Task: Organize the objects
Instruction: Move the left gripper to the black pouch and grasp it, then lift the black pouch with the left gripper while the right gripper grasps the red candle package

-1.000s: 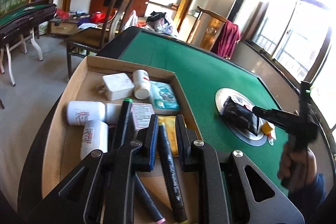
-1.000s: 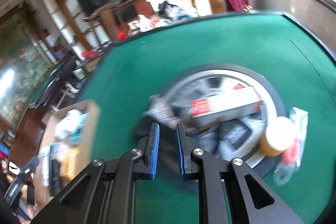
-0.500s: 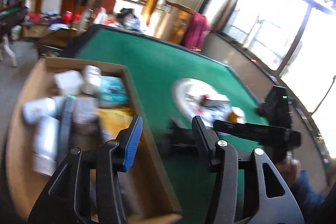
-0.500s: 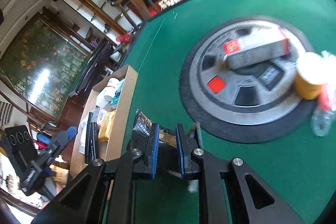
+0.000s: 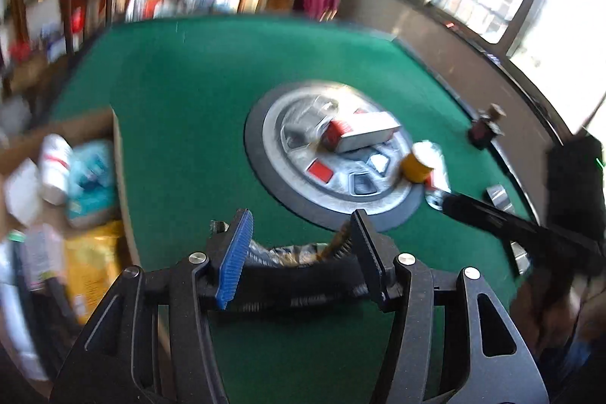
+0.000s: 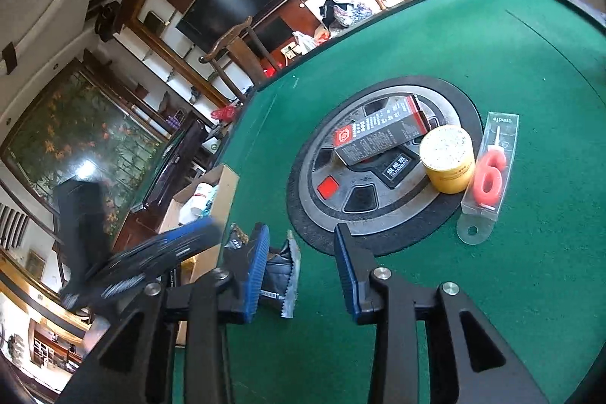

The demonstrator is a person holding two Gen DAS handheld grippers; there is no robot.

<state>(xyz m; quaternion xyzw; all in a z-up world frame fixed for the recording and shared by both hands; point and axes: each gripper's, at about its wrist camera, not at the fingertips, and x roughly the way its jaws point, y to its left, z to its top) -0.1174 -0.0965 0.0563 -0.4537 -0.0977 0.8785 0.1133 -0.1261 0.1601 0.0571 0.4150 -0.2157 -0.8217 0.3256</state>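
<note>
Left wrist view shows the left gripper (image 5: 299, 252) with jaws opening around a dark foil packet (image 5: 288, 250) lying on the green table (image 5: 181, 101), just right of the cardboard box (image 5: 117, 154). The right gripper (image 6: 299, 264) is also opening, the packet's edge between its jaws. Bottles and packs already fill the box; the carton (image 6: 382, 135), yellow jar (image 6: 449, 158) and candle pack (image 6: 488, 177) remain, I judge.

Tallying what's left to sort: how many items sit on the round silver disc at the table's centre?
2. A grey carton with a red end lies across the disc's far half; a yellow jar stands at its right edge. The candle pack lies beside, off it.
</note>
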